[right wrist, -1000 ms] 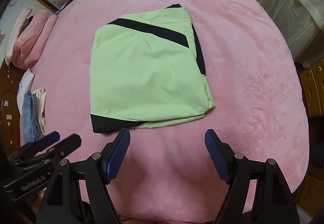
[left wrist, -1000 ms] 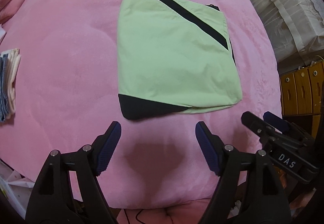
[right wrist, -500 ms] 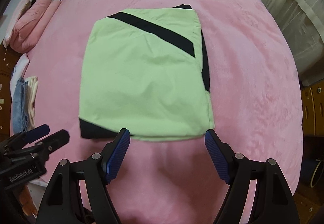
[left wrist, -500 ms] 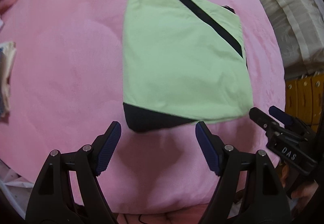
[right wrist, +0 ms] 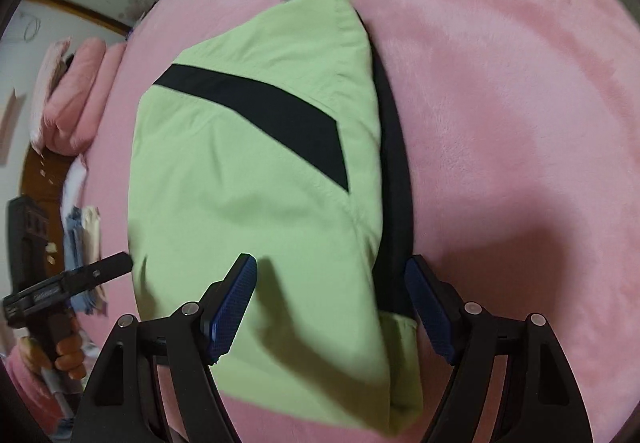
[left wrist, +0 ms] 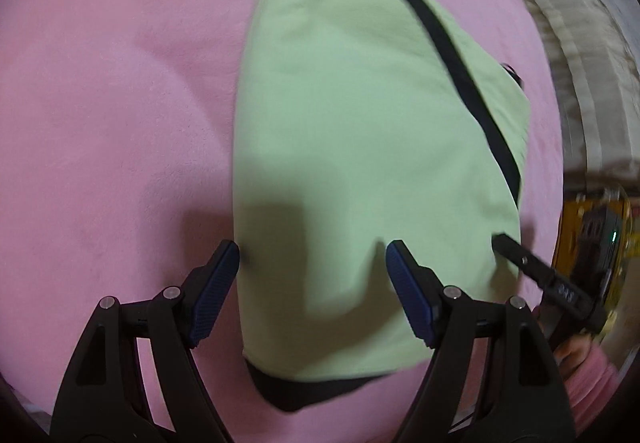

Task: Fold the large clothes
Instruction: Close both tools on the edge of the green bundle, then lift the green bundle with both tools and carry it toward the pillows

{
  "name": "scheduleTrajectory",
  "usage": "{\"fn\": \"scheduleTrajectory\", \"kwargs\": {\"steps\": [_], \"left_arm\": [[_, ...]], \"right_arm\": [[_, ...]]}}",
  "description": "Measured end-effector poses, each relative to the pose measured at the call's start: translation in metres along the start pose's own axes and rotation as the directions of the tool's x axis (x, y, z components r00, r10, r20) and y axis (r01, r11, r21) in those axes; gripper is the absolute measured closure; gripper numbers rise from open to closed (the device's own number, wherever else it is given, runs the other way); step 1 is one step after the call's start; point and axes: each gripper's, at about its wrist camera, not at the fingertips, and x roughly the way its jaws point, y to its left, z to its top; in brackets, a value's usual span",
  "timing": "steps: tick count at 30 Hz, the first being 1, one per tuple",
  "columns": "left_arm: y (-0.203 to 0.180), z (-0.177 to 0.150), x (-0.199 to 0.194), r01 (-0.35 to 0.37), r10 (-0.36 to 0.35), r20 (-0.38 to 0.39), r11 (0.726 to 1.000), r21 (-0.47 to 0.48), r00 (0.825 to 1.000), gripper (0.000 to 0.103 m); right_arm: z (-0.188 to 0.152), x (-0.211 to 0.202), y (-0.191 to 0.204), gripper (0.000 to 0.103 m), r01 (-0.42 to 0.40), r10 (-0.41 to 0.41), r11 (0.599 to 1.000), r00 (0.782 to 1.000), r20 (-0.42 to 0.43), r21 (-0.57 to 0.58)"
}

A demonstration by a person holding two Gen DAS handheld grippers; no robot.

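A folded light-green garment with black stripes point(left wrist: 360, 123) lies flat on the pink bed cover point(left wrist: 100, 103). My left gripper point(left wrist: 312, 283) is open, low over the garment's near left edge, its jaws straddling that edge. My right gripper point(right wrist: 330, 303) is open over the garment point(right wrist: 248, 183) at its near right edge, where a black layer shows underneath. The right gripper also shows in the left wrist view point(left wrist: 532, 263), and the left gripper in the right wrist view point(right wrist: 80, 279). Neither holds cloth.
Pink pillows point(right wrist: 76, 91) lie at the bed's far left. A small stack of folded clothes point(right wrist: 82, 243) sits at the left side of the bed. Cream curtains point(left wrist: 560, 23) and a yellow wooden cabinet point(left wrist: 592, 227) stand to the right.
Both grippers have moved forward and down from short of the garment to over its near edge. Both stay open. The garment has not moved.
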Motion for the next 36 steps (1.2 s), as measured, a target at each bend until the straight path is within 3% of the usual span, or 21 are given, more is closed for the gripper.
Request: {"fn": "scheduleTrajectory", "kwargs": {"steps": [4,12,20,25,28,31,36], "left_arm": [[0.013,0.011,0.010,0.024,-0.023,0.009,0.996,-0.081,1.000,0.029],[0.030,0.026,0.025,0.118,-0.115,0.032,0.984,-0.131,0.993,0.024],[0.038,0.031,0.029,0.148,-0.143,0.043,0.976,-0.162,0.989,0.024],[0.039,0.033,0.034,0.164,-0.161,0.030,0.974,-0.156,0.987,0.025],[0.038,0.034,0.034,0.145,-0.144,0.016,0.978,-0.150,0.989,0.031],[0.032,0.032,0.031,0.102,-0.100,0.021,0.985,-0.136,0.995,0.044],[0.017,0.008,0.007,0.062,-0.039,0.105,0.972,-0.225,0.994,0.069]], "right_arm": [[0.009,0.007,-0.023,0.023,-0.110,0.107,0.991,0.994,0.033,0.075],[0.020,0.020,-0.035,0.024,-0.213,0.211,0.971,0.977,0.038,0.105],[0.030,0.034,-0.033,0.062,-0.294,0.293,0.946,0.956,0.032,0.139],[0.029,0.034,-0.022,0.066,-0.277,0.276,0.952,0.961,0.025,0.128],[0.024,0.023,-0.016,0.070,-0.259,0.258,0.959,0.966,0.019,0.115],[0.021,0.013,-0.006,0.081,-0.258,0.257,0.959,0.966,0.018,0.114],[0.007,-0.010,0.020,0.090,-0.255,0.254,0.964,0.967,0.027,0.078]]}}
